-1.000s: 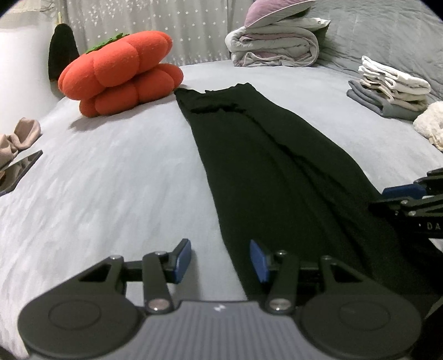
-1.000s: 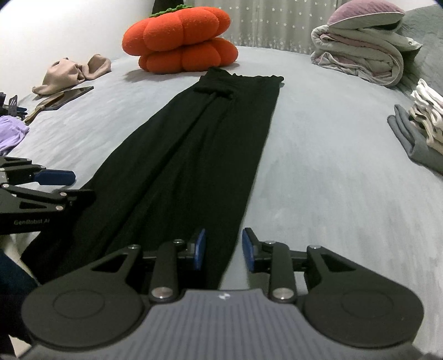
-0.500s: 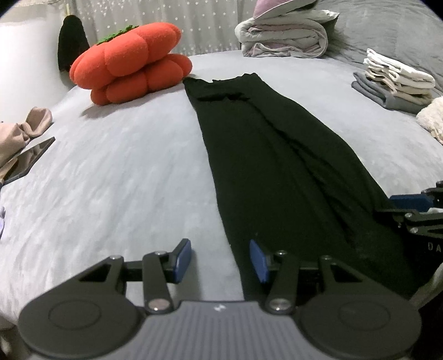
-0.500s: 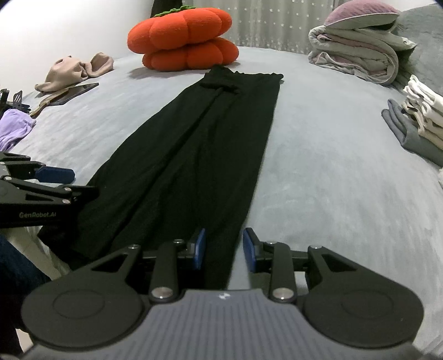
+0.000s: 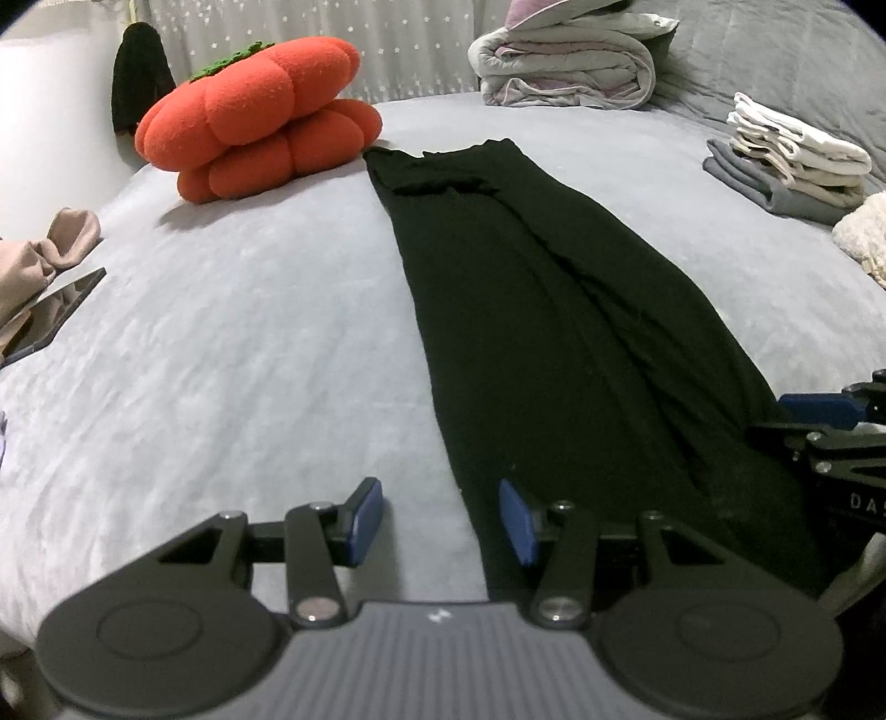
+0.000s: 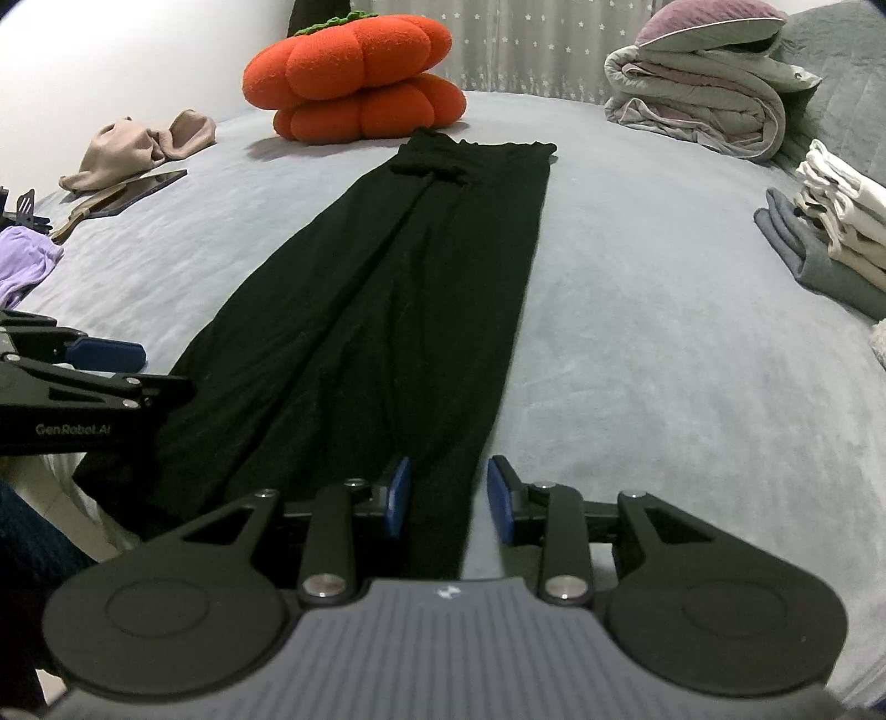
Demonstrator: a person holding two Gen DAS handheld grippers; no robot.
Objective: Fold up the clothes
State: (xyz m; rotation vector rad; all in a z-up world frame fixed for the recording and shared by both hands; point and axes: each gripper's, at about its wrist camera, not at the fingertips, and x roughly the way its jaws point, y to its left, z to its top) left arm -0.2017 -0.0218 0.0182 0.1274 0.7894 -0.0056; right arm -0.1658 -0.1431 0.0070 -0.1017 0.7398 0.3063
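While a long black garment (image 5: 554,343) is being shown laid out flat down the middle of a grey bed (image 5: 232,354), its matte, slightly ribbed knit is being seen narrowing toward a gathered far end and widening toward the near hem. Soft lengthwise creases are being shown along it in both views. The left gripper (image 5: 440,512) is being held with its blue-padded jaws wide apart just over the near left edge of the cloth, nothing being gripped; the right gripper (image 6: 447,493) is being held likewise over the near right edge, its jaws parted and empty, though whether the pads are touching the fabric cannot be told.

A plump orange pumpkin cushion (image 5: 255,116), velvety and lobed, is being seen just beside the garment's far left corner. A rolled grey-and-lilac quilt (image 5: 565,61) is lying at the far side, and a stack of folded white and grey clothes (image 5: 792,155) is sitting well apart on the right.

Only in the right wrist view are a lilac cloth (image 6: 25,263) and a purple pillow (image 6: 714,27) atop the quilt being shown, along with more of a crumpled beige garment (image 6: 138,147) and the dark tablet (image 6: 138,188) beside it; only in the left wrist view is a fluffy cream item (image 5: 864,232) being shown clearly at the right margin.

Broad bare bedding is being left on both sides of the garment.
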